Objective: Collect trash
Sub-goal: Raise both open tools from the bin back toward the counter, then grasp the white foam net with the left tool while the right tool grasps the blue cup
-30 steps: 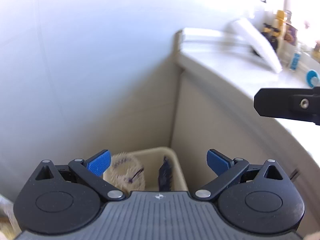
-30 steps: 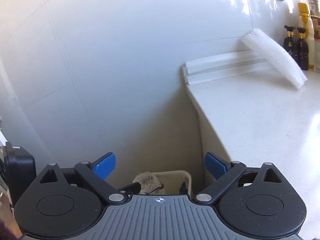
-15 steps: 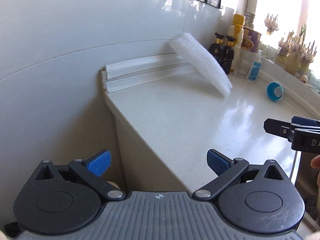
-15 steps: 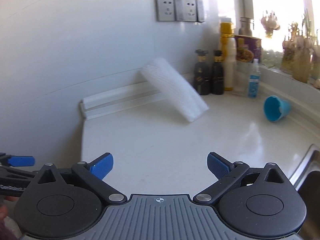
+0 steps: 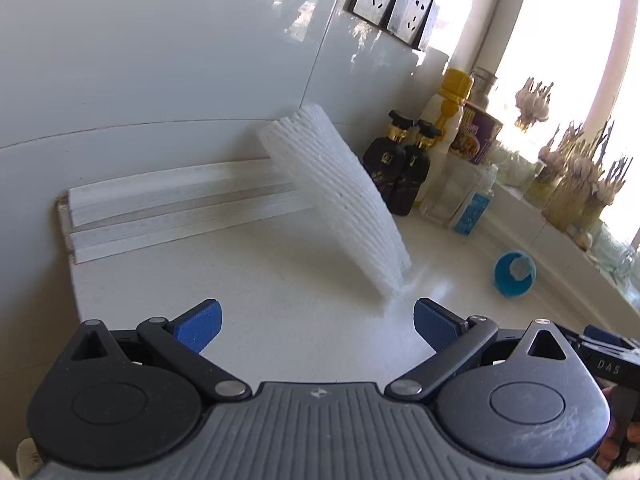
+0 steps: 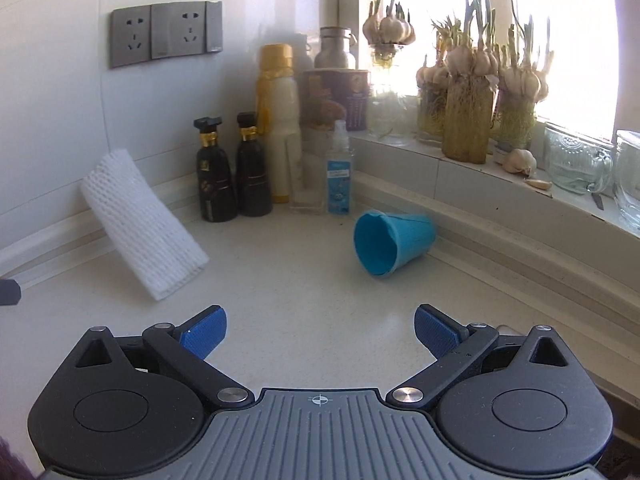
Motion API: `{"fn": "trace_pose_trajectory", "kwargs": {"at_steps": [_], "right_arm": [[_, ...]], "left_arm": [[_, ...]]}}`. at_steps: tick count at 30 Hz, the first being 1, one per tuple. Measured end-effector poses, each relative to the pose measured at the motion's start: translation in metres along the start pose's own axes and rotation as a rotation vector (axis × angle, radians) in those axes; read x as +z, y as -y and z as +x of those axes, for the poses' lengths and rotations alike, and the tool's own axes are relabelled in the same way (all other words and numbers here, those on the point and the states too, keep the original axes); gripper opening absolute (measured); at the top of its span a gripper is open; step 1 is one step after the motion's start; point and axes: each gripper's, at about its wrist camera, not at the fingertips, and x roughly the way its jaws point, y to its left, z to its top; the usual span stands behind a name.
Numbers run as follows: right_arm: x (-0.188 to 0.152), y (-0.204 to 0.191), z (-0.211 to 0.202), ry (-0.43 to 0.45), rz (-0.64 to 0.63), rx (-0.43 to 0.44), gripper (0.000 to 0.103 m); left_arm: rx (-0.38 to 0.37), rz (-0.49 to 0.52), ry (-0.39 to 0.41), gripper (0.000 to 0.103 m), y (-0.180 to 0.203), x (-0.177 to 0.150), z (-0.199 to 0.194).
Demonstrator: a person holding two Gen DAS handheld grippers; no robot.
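Both grippers swung from bin to counter, fingers spread; blue cup point(image 6: 390, 246) lies sideways, mouth facing them.

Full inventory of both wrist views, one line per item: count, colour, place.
foam net sleeve: 1, white, propped against the wall, left on the counter
paper cup: 1, blue, on its side, mid-counter
dark bottles: 2, black with gold collars, by the back wall
tall bottle: 1, cream with yellow cap, corner
spray bottle: 1, clear with blue label, corner
garlic jars: several, sprouting, on the windowsill
glass mugs: 2, clear, sill at right
wall sockets: grey, on the wall
left gripper: open, empty
right gripper: open, empty
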Motion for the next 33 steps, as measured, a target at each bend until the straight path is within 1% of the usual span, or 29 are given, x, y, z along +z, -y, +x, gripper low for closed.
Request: {"fn": "trace_pose_trajectory", "kwargs": {"at_steps": [3,11,17,22,23,25,26,28,29,31,32,33], "right_arm": [[0.004,0.015,0.019,0.007,0.016,-0.011,0.101],[0.016,0.042,0.069,0.010,0.102,-0.046,0.101],[0.020,0.059,0.093,0.022,0.192,-0.092,0.101],[0.020,0.069,0.107,0.022,0.242,-0.126,0.098],[0.020,0.070,0.109,0.025,0.243,-0.136,0.096],[0.021,0.072,0.115,0.026,0.246,-0.145,0.092],[0.022,0.072,0.118,0.023,0.251,-0.147,0.091],[0.023,0.075,0.124,0.016,0.271,-0.140,0.084],[0.024,0.075,0.126,0.014,0.280,-0.135,0.079],[0.024,0.075,0.130,0.015,0.292,-0.135,0.071],[0.024,0.076,0.132,0.016,0.296,-0.139,0.063],[0.024,0.076,0.134,0.015,0.298,-0.142,0.054]], "left_arm": [[-0.061,-0.041,0.018,0.102,-0.002,0.010,0.020],[-0.165,-0.139,0.055,0.102,-0.013,0.024,0.066],[-0.202,-0.221,0.076,0.092,-0.023,0.027,0.088],[-0.215,-0.250,0.069,0.074,-0.023,0.028,0.104],[-0.212,-0.254,0.069,0.072,-0.022,0.028,0.107],[-0.208,-0.271,0.069,0.064,-0.023,0.027,0.112],[-0.208,-0.285,0.068,0.061,-0.024,0.027,0.114],[-0.211,-0.299,0.067,0.050,-0.024,0.026,0.118],[-0.209,-0.298,0.067,0.047,-0.023,0.026,0.120],[-0.201,-0.290,0.069,0.035,-0.022,0.026,0.121],[-0.194,-0.287,0.070,0.032,-0.021,0.026,0.122],[-0.188,-0.285,0.069,0.026,-0.021,0.026,0.122]]}}
